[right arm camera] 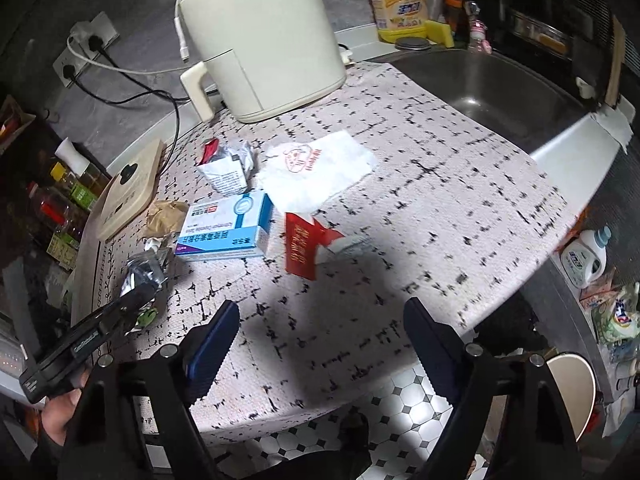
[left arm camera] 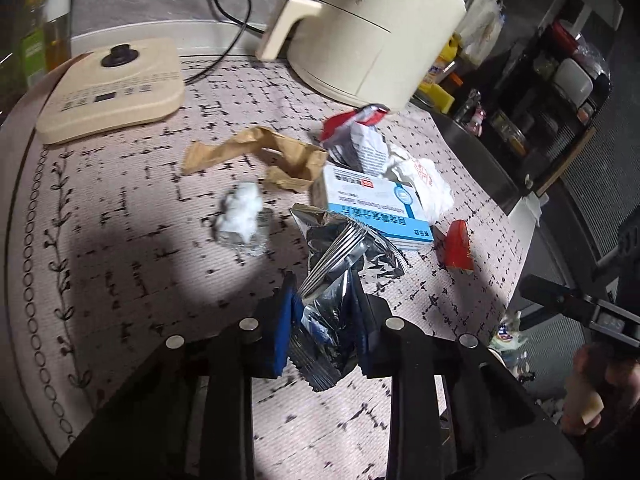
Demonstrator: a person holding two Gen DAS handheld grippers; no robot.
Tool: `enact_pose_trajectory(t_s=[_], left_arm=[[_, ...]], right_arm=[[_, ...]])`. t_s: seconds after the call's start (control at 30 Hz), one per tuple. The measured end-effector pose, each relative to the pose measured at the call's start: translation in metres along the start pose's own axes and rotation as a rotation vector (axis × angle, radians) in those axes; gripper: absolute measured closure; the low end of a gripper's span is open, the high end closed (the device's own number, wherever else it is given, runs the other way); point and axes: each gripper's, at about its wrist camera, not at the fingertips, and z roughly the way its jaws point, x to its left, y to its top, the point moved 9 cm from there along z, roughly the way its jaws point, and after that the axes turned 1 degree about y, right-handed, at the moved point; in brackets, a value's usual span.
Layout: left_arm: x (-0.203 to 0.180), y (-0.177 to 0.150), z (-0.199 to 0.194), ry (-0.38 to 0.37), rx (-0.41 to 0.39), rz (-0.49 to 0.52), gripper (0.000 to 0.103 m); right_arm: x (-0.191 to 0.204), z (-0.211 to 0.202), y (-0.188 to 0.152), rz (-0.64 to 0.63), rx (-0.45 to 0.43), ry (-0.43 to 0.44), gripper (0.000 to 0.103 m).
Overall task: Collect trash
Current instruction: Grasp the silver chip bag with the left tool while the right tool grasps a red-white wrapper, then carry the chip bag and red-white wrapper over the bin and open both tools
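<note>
My left gripper (left arm camera: 324,316) is shut on a crumpled silver foil wrapper (left arm camera: 340,264), which stands up between its blue pads just above the patterned tablecloth (left arm camera: 140,264). Beyond it lie a blue-and-white medicine box (left arm camera: 372,208), a white tissue ball (left arm camera: 240,220), brown paper (left arm camera: 260,156), a printed white napkin (left arm camera: 424,184) and a red packet (left arm camera: 458,248). In the right wrist view my right gripper (right arm camera: 324,340) is open over bare cloth with nothing between its fingers. The red packet (right arm camera: 304,244) lies just ahead of it, the box (right arm camera: 228,228) to the left.
A cream air fryer (right arm camera: 260,36) stands at the back of the table, a beige appliance base (left arm camera: 112,92) at the left. A steel sink (right arm camera: 500,92) lies to the right, a yellow detergent bottle (right arm camera: 398,0) behind it. A torn red-and-white carton (right arm camera: 226,168) sits near the fryer.
</note>
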Motion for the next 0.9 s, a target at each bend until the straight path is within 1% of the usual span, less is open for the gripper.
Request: enact_pose_trajectory(t_s=[0.1,0.23,0.3,0.37,0.4,0.43,0.47,0.5,0.57,0.67,0.8,0.9], left_arm=[[0.014,-0.001,-0.011,0.022,-0.022,-0.028,0.077],[0.037,-0.005,-0.029,0.071,-0.062,-0.08,0.077],[0.047,-0.007,-0.036,0.091,-0.071,-0.104,0.077],[0.056,-0.01,-0.042,0.11,-0.077,-0.118,0.077],[0.058,-0.011,-0.045,0.119,-0.08,-0.12,0.077],[0.06,-0.011,-0.048,0.127,-0.083,-0.123,0.077],[0.061,-0.012,-0.049,0.133,-0.085,-0.125,0.077],[0.061,-0.013,-0.051,0.138,-0.087,-0.127,0.077],[0.057,-0.014,-0.052,0.14,-0.09,-0.126,0.077],[0.041,-0.013,-0.049,0.133,-0.092,-0.111,0.077],[0.007,-0.012,-0.042,0.095,-0.088,-0.073,0.077],[-0.026,-0.013,-0.033,0.055,-0.072,-0.025,0.077]], right_arm=[[0.012,0.01,0.004,-0.031,0.017,0.008,0.026],[0.021,0.025,0.011,-0.066,0.019,0.002,0.026],[0.02,0.035,0.014,-0.062,0.024,-0.007,0.026],[0.017,0.048,0.017,-0.057,0.034,-0.021,0.041],[0.018,0.052,0.018,-0.061,0.042,-0.015,0.068],[0.021,0.058,0.016,-0.069,0.066,0.013,0.096],[0.025,0.061,0.014,-0.081,0.089,0.04,0.096],[0.029,0.059,0.013,-0.099,0.087,0.049,0.097],[0.036,0.048,0.012,-0.154,0.05,0.051,0.097],[0.037,0.033,0.007,-0.175,0.031,0.079,0.097],[0.017,0.012,-0.001,-0.159,0.019,0.088,0.097],[-0.006,-0.009,-0.005,-0.123,0.002,0.086,0.097]])
